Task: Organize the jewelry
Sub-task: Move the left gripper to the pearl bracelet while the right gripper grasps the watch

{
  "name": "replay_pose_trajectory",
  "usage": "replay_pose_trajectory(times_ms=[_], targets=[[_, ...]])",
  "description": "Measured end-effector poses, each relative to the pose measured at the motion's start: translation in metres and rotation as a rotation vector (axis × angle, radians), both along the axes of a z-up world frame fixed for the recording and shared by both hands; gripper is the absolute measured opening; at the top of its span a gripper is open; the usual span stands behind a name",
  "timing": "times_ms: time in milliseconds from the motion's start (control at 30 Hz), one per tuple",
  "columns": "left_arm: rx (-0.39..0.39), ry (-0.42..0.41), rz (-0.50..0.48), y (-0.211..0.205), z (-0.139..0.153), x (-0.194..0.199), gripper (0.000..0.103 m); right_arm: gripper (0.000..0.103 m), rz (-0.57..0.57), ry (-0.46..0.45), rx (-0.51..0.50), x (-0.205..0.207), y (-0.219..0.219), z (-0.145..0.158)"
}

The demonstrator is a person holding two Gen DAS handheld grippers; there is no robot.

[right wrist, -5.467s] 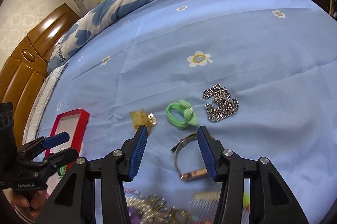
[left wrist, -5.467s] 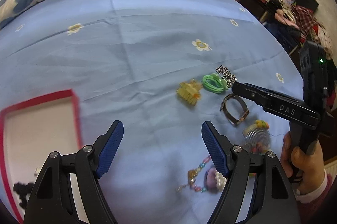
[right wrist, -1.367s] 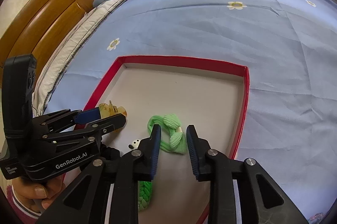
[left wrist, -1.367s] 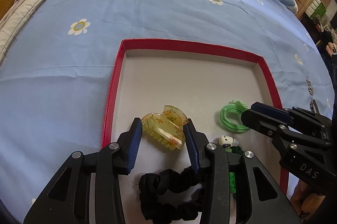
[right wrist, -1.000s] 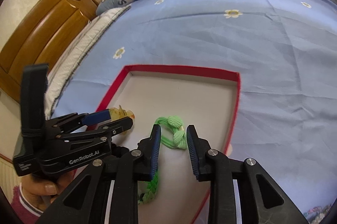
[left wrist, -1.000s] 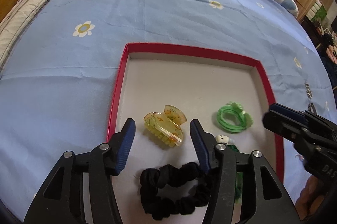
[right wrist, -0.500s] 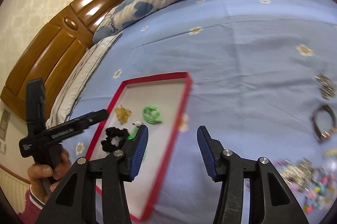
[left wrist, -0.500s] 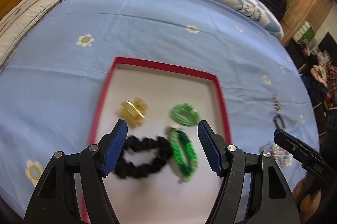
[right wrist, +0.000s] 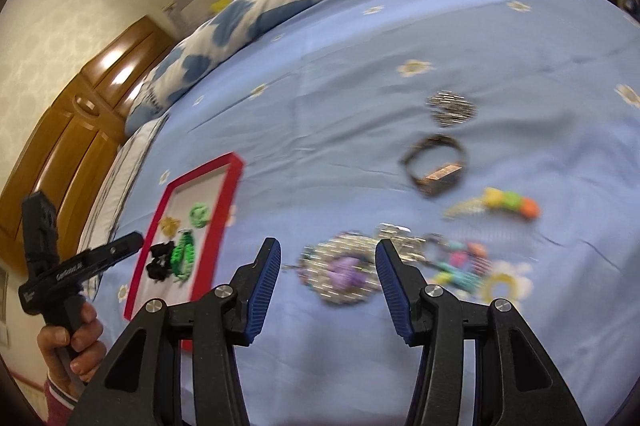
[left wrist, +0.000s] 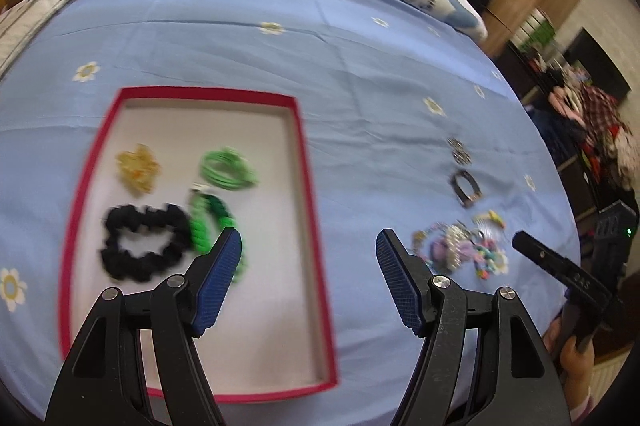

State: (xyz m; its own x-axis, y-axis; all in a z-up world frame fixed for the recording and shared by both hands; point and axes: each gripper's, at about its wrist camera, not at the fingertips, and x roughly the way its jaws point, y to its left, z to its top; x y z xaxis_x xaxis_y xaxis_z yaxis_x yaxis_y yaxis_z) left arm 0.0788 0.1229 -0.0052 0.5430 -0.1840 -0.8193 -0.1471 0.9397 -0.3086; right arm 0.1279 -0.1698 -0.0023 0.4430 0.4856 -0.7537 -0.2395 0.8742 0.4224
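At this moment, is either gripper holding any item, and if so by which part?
Nothing is held. The left gripper and right gripper both stand open and empty above the blue bedsheet; their jaws have just been opening, with nothing between them.

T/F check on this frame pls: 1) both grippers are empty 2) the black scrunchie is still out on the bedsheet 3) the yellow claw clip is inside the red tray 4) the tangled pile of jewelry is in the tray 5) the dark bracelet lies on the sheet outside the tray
1. True. The left gripper and right gripper both stand open with nothing between the pads.
2. False. The black scrunchie lies inside the red tray.
3. True. The yellow claw clip sits in the tray, beside the green hair tie.
4. False. The tangled pile of jewelry lies on the blue bedsheet, apart from the tray.
5. True. The dark bracelet lies on the sheet, near the silver chain.
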Motion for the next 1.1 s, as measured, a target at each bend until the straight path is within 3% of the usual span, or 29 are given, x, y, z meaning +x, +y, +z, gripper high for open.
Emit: replay_pose_trajectory(times_ms=[400,633,867,1000,1067,1100], targets=[[-0.003,0.035,-0.178,-0.088,-0.01,0.016,0.07,0.053,-0.122,0.001,-0.003,0.003,-0.066,-0.011],[-0.002,0.053,-0.268,-0.127,-0.018,0.04,0.069,0.053,-0.086,-0.012,-0.023,0.03,-0.062,-0.017],[-0.016,0.103,-0.315,-0.143,-0.036,0.065,0.06,0.053,-0.069,0.0,-0.056,0.068,-0.06,-0.027],[-0.011,0.139,-0.346,-0.154,-0.048,0.073,0.046,0.052,-0.059,0.028,-0.077,0.09,-0.057,-0.039],[-0.016,0.156,-0.365,-0.159,-0.054,0.074,0.025,0.051,-0.048,0.038,-0.091,0.098,-0.053,-0.044],[-0.022,0.158,-0.375,-0.16,-0.056,0.074,0.02,0.05,-0.041,0.045,-0.1,0.103,-0.05,-0.048]])
